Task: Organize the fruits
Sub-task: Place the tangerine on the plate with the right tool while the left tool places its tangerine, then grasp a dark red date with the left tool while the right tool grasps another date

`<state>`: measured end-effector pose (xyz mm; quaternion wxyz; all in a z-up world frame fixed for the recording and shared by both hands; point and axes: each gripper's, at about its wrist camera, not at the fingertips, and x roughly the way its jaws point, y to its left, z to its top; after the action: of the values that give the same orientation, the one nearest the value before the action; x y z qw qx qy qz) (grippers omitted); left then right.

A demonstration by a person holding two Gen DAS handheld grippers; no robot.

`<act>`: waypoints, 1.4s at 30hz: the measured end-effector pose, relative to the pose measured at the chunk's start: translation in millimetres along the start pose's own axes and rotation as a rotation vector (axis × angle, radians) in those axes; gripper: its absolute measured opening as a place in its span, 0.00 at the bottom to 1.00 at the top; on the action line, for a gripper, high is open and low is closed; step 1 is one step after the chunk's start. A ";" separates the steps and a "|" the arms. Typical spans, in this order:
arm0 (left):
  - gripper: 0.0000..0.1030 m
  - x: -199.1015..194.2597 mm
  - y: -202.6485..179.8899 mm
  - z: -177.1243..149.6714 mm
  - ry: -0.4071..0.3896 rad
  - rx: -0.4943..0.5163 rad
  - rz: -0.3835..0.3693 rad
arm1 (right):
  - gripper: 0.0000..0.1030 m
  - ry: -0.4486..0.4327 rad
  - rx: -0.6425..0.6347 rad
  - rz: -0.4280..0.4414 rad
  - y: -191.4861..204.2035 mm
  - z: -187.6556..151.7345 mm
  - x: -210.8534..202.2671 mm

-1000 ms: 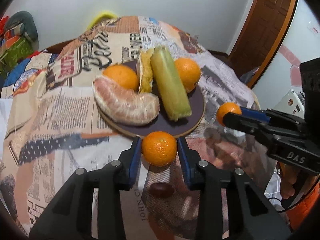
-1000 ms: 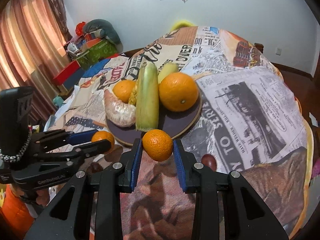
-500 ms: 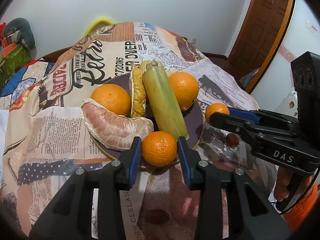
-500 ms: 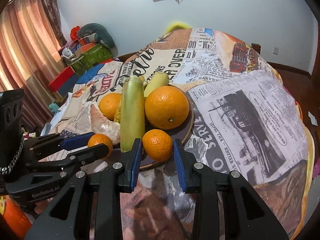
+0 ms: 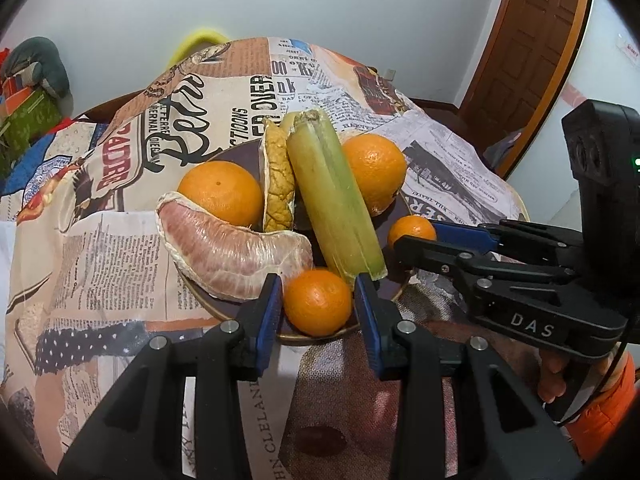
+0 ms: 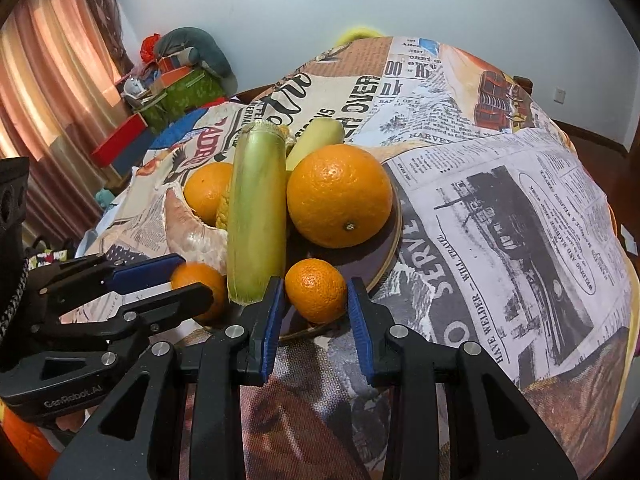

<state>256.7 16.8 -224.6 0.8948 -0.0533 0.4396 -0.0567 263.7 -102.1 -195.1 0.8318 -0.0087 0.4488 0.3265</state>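
Observation:
My left gripper (image 5: 318, 312) has its jaws around a small tangerine (image 5: 318, 302) at the near rim of the dark round plate (image 5: 240, 152); small gaps show beside the fruit. My right gripper (image 6: 316, 308) likewise brackets another small tangerine (image 6: 316, 290) at the plate's rim (image 6: 394, 240), with gaps at both pads. Each gripper shows in the other's view: the right gripper (image 5: 412, 236) and the left gripper (image 6: 192, 280). The plate holds two large oranges (image 5: 220, 192), a corn cob (image 5: 336, 204), a pomelo segment (image 5: 228, 252) and a piece of peel (image 5: 278, 184).
The round table wears a newspaper-print cloth (image 6: 500, 200). A dark date-like fruit (image 5: 320, 440) lies on the cloth below my left gripper. A wooden door (image 5: 528, 52) is at the right, and boxes and curtains (image 6: 52, 92) at the left.
Both grippers have carried their tangerines forward from the cloth onto the near rim of the plate. Their jaws now stand slightly wider, with gaps beside each fruit.

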 end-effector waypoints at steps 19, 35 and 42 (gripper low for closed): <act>0.38 -61.6 -2.4 -10.0 -0.062 -0.004 0.040 | 0.34 -0.069 -0.010 -0.062 2.4 -9.7 -64.6; 0.38 -49.4 -4.5 -66.3 0.079 -0.009 0.019 | 0.41 -0.044 0.023 -0.141 -10.5 -60.7 -97.0; 0.38 -33.8 -8.1 -77.5 0.116 0.012 0.018 | 0.42 -0.008 0.055 -0.149 -20.2 -76.9 -93.9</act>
<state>174.3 10.3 -244.2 0.8687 -0.0407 0.4907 -0.0539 181.8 -191.9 -176.1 0.8556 -0.0177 0.4523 0.2511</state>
